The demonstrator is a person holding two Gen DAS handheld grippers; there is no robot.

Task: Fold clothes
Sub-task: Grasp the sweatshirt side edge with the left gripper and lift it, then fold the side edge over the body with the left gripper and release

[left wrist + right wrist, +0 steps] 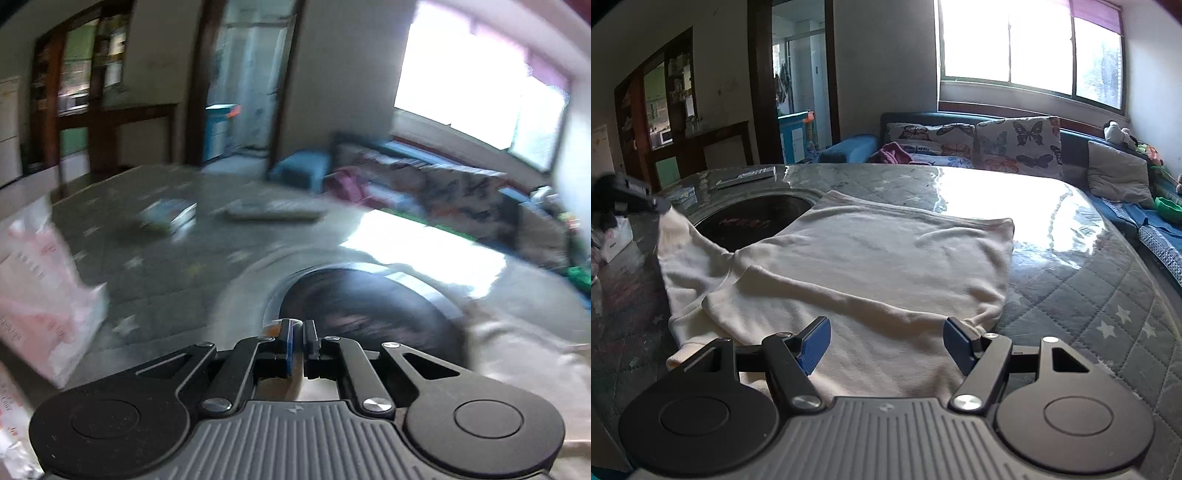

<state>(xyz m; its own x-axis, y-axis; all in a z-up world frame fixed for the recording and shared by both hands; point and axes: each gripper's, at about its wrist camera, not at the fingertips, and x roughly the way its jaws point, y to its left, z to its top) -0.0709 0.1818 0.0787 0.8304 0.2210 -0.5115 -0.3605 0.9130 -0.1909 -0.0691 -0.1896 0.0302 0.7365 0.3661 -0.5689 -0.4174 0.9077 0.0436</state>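
Folding is judged partway: a sleeve [670,229] of the cream sweater [871,258] is pinched in the closed left fingers [659,204], while right fingers [886,345] are spread empty above the desk [1089,295].

The left wrist view is smeared by motion — the flat light object [275,213] at twelve o'clock on the grey quilted star-print table cover [155,258] cannot be identified. What the near-shut blue-padded left gripper [299,345] pinches is unclear. The cream knit garment [871,266] runs under the right camera's housing — its near hem is hidden.
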